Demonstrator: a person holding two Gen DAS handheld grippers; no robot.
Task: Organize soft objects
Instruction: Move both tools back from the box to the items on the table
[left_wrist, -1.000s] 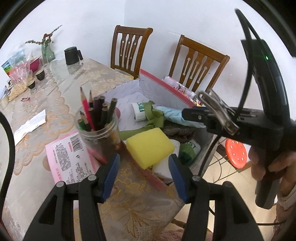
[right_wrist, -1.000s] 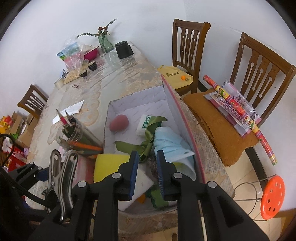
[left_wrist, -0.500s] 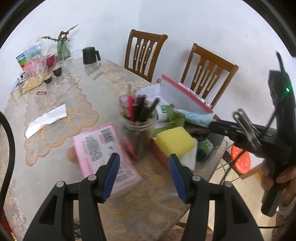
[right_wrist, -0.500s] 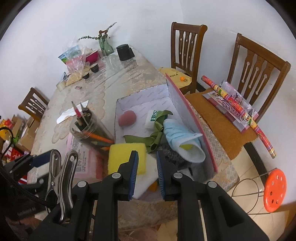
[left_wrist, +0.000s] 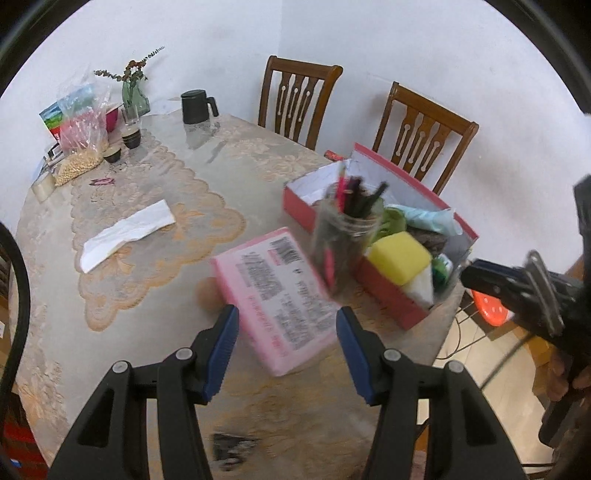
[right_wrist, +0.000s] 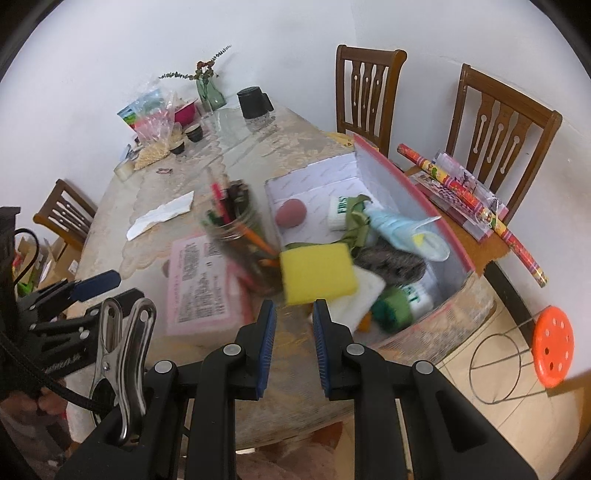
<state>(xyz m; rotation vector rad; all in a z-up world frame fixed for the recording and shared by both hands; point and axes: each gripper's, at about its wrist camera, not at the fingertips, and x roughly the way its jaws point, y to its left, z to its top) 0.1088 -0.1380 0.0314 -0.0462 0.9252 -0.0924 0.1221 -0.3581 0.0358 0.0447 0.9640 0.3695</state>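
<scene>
left tool: agape, empty | right tool: narrow gap, empty | yellow sponge: in box

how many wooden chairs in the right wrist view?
3. Two stand at the wall behind the table: one beside the table's far end, one bearing wrapping rolls. A third is at the left edge. Others may be hidden.

Sponge in box, jar beside it.

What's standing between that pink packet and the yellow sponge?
A glass jar full of pencils. In the right wrist view it stands between the pink packet and the yellow sponge, just outside the red box; the left wrist view shows the same.
</scene>
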